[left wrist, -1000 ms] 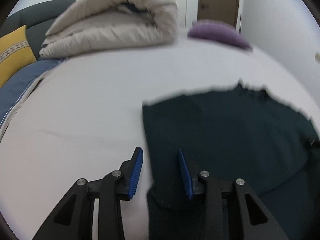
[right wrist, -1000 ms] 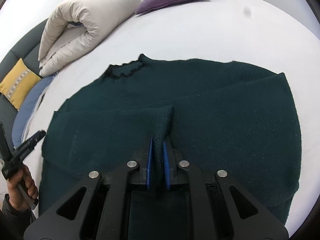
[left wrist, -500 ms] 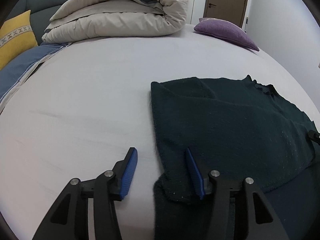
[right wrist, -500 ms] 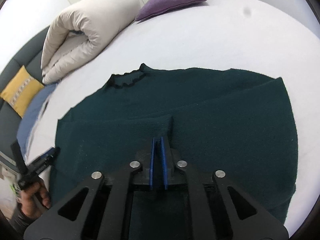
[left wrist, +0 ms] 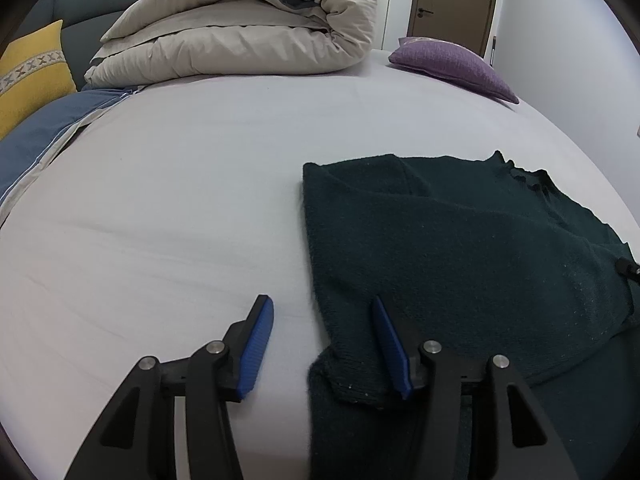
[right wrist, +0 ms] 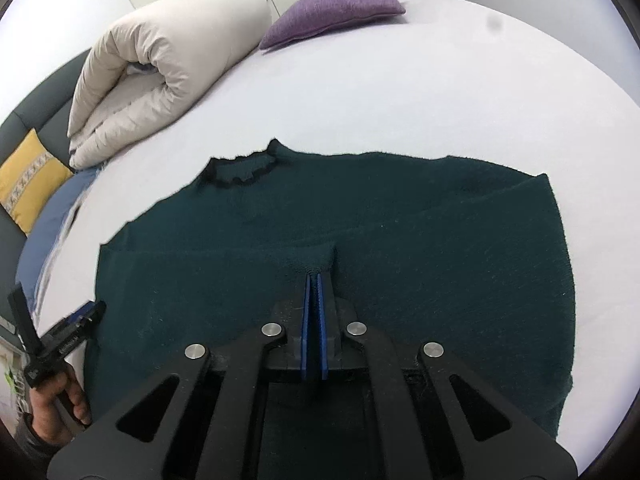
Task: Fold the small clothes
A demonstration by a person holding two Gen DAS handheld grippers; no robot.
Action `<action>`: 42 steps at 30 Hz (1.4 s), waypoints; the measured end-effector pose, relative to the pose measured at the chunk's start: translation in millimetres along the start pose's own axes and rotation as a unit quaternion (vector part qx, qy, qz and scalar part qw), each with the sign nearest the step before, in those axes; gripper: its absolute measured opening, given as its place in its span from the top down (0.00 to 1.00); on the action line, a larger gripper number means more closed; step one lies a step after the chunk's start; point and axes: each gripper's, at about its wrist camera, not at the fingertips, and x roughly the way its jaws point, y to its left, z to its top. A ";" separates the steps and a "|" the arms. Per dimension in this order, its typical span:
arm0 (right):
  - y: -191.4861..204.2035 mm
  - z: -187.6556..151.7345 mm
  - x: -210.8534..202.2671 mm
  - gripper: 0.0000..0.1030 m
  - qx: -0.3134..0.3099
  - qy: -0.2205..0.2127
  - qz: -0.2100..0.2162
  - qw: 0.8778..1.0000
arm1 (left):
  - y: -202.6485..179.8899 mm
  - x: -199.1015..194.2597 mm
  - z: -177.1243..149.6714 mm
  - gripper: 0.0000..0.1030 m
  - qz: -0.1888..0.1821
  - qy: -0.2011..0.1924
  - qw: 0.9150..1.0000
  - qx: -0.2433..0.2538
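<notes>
in the left wrist view the left gripper (left wrist: 322, 328) is sitting at the bottom centre of the frame with its jaws standing apart, gripping nothing; they have just been opening. its left blue pad is hovering over the bare white bed sheet (left wrist: 180, 208), while its right pad is lying over the near left edge of the dark green sweater (left wrist: 460, 260), so that edge is running up between the two pads without being pinched. the sweater is spreading from bottom centre out to the right edge of the frame, its collar toward the upper right.

in the right wrist view the right gripper (right wrist: 314, 280) is at lower centre, its jaws pressed together on a small raised ridge of the sweater's fabric (right wrist: 360, 232). the sweater is filling the middle of this frame, lying flat on the sheet with one side folded over the body, the collar at upper centre-left. at the lower left a hand (right wrist: 60, 408) is gripping the handle of the other gripper.

farther back, counting: one sweater, one rolled beige duvet (left wrist: 240, 28) at upper left, one purple cushion (left wrist: 452, 60) at upper right, one yellow cushion (left wrist: 32, 76) at the far left edge, and two grippers.
</notes>
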 end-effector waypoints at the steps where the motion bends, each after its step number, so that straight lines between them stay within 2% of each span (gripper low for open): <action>1: -3.0 -1.4 3.3 0.98 0.002 0.003 -0.002 1.000 | 0.6 0.5 -0.3 0.45 -0.002 0.000 1.000 -0.001; 5: -15.2 -6.9 15.6 0.97 0.008 0.008 0.022 1.000 | 0.7 4.5 0.0 0.44 -0.003 0.004 1.000 -0.001; 7: -16.7 -4.6 4.1 0.92 0.021 0.012 0.022 0.999 | 1.1 2.0 2.8 0.44 -0.005 0.005 1.000 -0.001; 10: -15.7 -8.3 -30.9 0.83 0.029 -0.022 0.020 0.999 | 10.2 -14.9 1.5 0.44 -0.024 0.006 1.000 -0.019; 12: -15.5 -20.8 -65.4 0.70 0.024 -0.052 0.039 0.998 | 18.5 -33.5 -8.2 0.44 -0.030 0.006 0.999 -0.030; 13: -15.8 -28.3 -78.7 0.54 0.025 -0.062 0.041 0.997 | 21.7 -42.1 -14.6 0.44 -0.029 0.009 0.999 -0.029; 14: -16.4 -36.7 -91.8 0.44 0.026 -0.074 0.045 0.996 | 26.1 -51.9 -22.3 0.45 -0.027 0.014 0.999 -0.029; 17: -16.1 -73.0 -132.3 0.37 0.015 -0.086 0.068 0.994 | 42.0 -88.6 -51.4 0.45 -0.040 0.019 0.998 -0.040; 23: -25.8 -152.2 -186.8 0.37 0.013 -0.065 0.085 0.994 | 60.1 -152.1 -130.9 0.40 -0.083 0.068 0.993 -0.047; 25: -38.1 -179.1 -202.6 0.37 0.024 -0.061 0.090 0.994 | 61.2 -158.9 -156.4 0.39 -0.112 0.101 0.987 -0.047; 28: -56.6 -207.7 -214.7 0.37 0.042 -0.047 0.097 0.993 | 61.9 -173.4 -184.8 0.39 -0.130 0.114 0.984 -0.042; 31: -79.7 -235.1 -223.2 0.37 0.072 -0.029 0.106 0.991 | 70.6 -182.2 -195.8 0.39 -0.154 0.124 0.978 -0.066; 33: -92.5 -249.5 -227.6 0.37 0.088 -0.024 0.113 0.989 | 76.3 -183.6 -202.1 0.40 -0.179 0.138 0.970 -0.087; 38: -111.3 -273.1 -232.0 0.39 0.104 -0.011 0.128 0.986 | 79.5 -176.9 -216.2 0.41 -0.237 0.180 0.950 -0.093; 42: -122.1 -281.8 -233.9 0.41 0.114 -0.001 0.139 0.984 | 81.9 -166.3 -214.1 0.41 -0.270 0.185 0.939 -0.110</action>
